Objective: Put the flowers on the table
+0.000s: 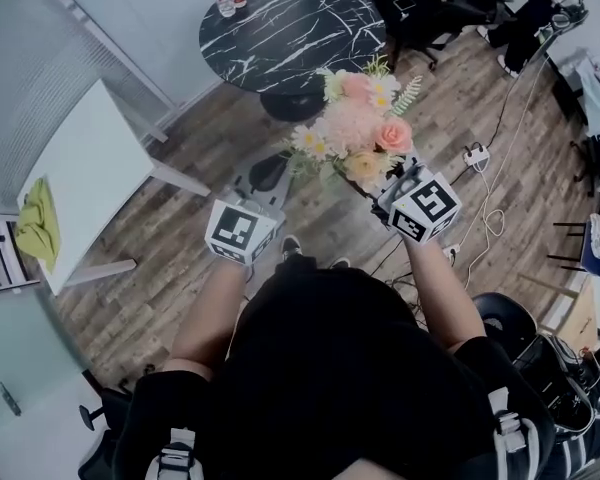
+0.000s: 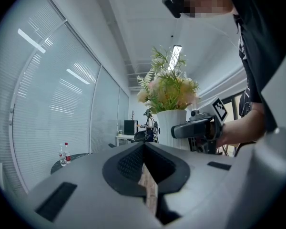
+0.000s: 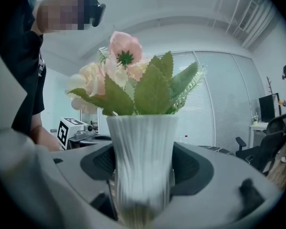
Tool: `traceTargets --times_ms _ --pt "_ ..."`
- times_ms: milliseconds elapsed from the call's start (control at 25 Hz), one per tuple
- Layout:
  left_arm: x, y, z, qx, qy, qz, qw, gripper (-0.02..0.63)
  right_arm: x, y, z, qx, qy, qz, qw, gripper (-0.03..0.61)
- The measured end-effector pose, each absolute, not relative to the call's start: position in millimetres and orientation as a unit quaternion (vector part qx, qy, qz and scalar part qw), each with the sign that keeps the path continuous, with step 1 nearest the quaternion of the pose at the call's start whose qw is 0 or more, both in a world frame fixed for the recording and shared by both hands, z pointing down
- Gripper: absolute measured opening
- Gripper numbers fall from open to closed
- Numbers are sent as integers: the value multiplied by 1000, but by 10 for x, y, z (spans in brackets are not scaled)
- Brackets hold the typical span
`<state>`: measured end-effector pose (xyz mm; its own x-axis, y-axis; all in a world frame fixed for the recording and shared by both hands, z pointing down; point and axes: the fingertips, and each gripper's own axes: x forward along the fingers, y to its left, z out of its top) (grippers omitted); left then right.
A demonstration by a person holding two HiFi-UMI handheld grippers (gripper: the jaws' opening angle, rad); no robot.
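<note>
The flowers were up in the air in the right hand-held gripper (image 3: 142, 175), not on the bench.

From where I stood, the jaws of that hand-held gripper were spread wide and clamped on either side of the white ribbed vase (image 3: 143, 137). The vase stood upright with its bunch of pink, cream and green artificial flowers (image 1: 355, 128). It hung over the wood-plank floor (image 1: 180, 268), on the person's side of the round black marble-topped bench (image 1: 290, 28). The left hand-held gripper (image 2: 144, 149) was beside it, its jaws drawn together on nothing.
</note>
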<state>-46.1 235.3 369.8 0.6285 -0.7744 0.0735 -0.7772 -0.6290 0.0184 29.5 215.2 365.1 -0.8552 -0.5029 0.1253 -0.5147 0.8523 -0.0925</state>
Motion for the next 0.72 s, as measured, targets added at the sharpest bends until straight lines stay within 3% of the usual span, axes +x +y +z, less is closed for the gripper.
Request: traceTargets --times_ms 720 --pt "-885 1830 3774 919 -393 20 26 12 -98 1673 3643 306 -949 62 47 344"
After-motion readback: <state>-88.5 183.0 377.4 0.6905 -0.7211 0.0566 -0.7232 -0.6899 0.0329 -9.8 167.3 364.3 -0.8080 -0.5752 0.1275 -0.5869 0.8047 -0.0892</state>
